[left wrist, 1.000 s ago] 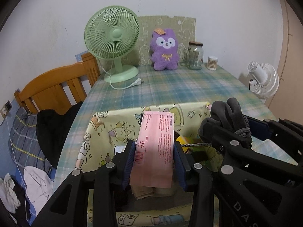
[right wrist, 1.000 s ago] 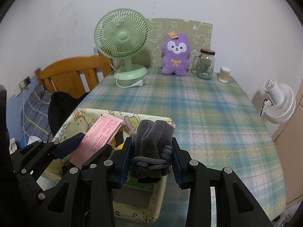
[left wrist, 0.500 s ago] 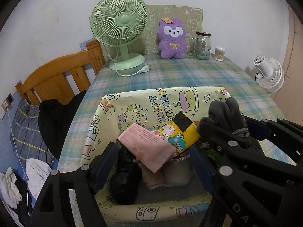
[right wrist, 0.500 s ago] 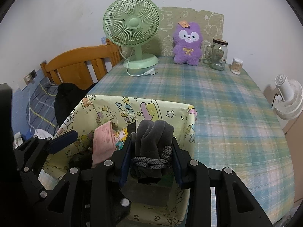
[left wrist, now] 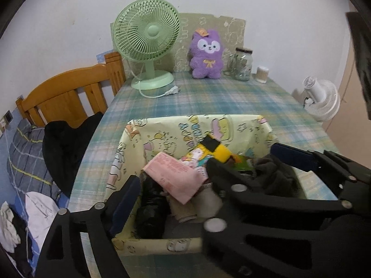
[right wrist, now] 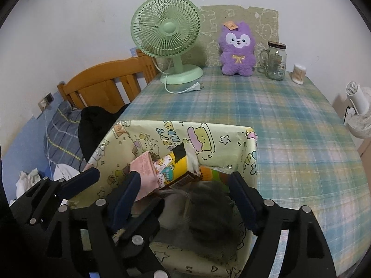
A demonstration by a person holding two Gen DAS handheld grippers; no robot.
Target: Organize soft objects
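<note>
Open plaid table point(right wrist: 289, 125) is left free between the box point(right wrist: 231, 139) and the far row. The far edge is blocked by the green fan point(right wrist: 167, 27), its loose cord point(right wrist: 183, 90), a purple plush point(right wrist: 236, 48), a jar point(right wrist: 276, 60) and a small container point(right wrist: 298, 73). The box interior is crowded with packets and cloth. The left side is closed off by a wooden headboard point(right wrist: 104, 85).

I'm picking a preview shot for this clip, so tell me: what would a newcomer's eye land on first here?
Probably the yellow cartoon-print box at the near end of the plaid table, stuffed with a pink packet, a yellow snack pack and a dark grey fleece bundle. Both grippers, left and right, hang over it with jaws opening, gripping nothing. Against the far wall stand a mint-green desk fan and a purple plush toy.
</note>
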